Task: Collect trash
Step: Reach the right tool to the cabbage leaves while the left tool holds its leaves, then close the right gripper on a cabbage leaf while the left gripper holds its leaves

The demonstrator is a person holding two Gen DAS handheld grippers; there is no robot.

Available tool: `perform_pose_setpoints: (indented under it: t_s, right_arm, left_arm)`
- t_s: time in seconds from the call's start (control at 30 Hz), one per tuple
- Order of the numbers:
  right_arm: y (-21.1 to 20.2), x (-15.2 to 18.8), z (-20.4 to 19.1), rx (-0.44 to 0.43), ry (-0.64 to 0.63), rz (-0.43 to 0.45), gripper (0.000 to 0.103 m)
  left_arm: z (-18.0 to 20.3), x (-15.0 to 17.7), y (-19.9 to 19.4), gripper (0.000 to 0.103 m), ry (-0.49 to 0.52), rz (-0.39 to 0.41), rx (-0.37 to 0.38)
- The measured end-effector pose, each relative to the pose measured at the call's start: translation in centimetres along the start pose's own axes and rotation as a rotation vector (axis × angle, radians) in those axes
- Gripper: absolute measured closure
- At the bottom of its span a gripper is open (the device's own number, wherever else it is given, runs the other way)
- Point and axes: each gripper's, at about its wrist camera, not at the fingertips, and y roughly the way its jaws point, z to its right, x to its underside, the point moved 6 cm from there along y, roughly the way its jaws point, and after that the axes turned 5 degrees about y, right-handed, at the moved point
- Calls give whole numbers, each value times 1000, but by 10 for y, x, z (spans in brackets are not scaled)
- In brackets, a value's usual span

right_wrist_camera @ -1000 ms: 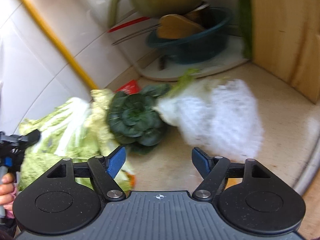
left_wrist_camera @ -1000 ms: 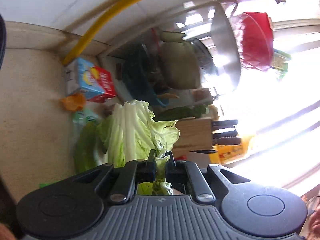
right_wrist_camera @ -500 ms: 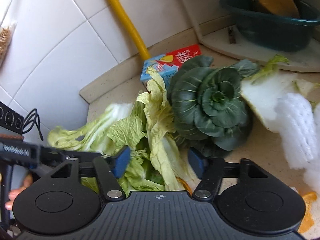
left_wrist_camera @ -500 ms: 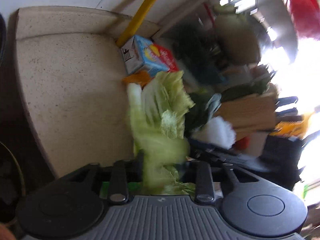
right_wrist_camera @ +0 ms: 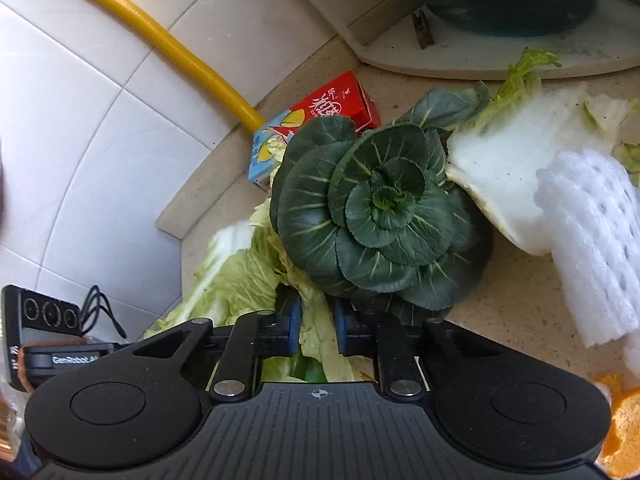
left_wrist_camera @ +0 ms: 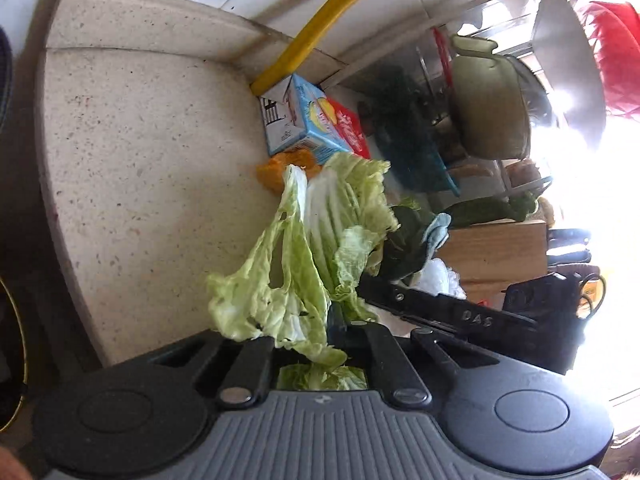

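Pale green cabbage leaves hang from my left gripper, which is shut on their lower end above the counter. The same leaves lie low in the right wrist view, and my right gripper is shut on a strip of them between its blue pads. A dark green leafy rosette rests just beyond those fingers. Behind it lies a blue and red drink carton, also seen as the carton by the wall. Orange peel sits beside the carton.
A white cabbage stem piece and a white foam net lie to the right, more orange peel at the edge. A yellow pipe runs along the tiled wall. A wooden knife block and dishes stand behind.
My right gripper moved left over the cabbage leaves and went from open to shut on them. My left gripper kept its hold while the leaves swung.
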Motion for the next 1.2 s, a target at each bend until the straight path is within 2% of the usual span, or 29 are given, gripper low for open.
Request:
perform_pose_setpoints:
  t_s: [0.27,0.37,0.6,0.63,0.67,0.73,0.83,0.87,0.9,0.97,1.0,1.07,1.13,1.2]
  right_arm:
    - [-27,-2,5,-116,80,78,87]
    - [-36,-2,12,-179,156,88,89]
    - [-50,8,23,-302,264,109,89]
    - [-50,9,26,-300,269,110,89]
    - [-49,10,27,-268,252,109,85]
    - [-43,10,24,-173,175,85,84]
    - [-33,10,7,-76,34,38,67]
    - [-28,10,0,-50,-8,23,54]
    - [-23,10,-7,-33,-45,15,45]
    - [-8,13,-20,-3,-124,-42,37]
    - [-2,17,-24,32,-161,-64,37]
    - [4,24,-26,103,-237,-63,44]
    - [1,22,-24,97,-218,-77,56]
    - [-7,20,-14,68,-157,-81,85]
  left_arm:
    - [21,-11,-27,100,-33,60,142]
    - [22,-13,-33,100,-73,76,199]
    - [23,-18,-44,100,-111,108,255]
    - [23,-17,-45,100,-108,107,255]
    - [22,-17,-44,100,-105,105,250]
    - [19,-15,-43,100,-101,97,229]
    - [13,-10,-38,100,-110,78,209]
    - [11,-8,-36,100,-112,73,206]
    - [10,-7,-34,100,-112,68,202]
    - [8,-5,-32,100,-110,61,192]
    - [7,-4,-31,100,-108,57,186]
    - [4,-2,-31,100,-109,52,178]
    - [1,0,-32,100,-116,51,180]
    - [-2,2,-32,100,-130,52,191]
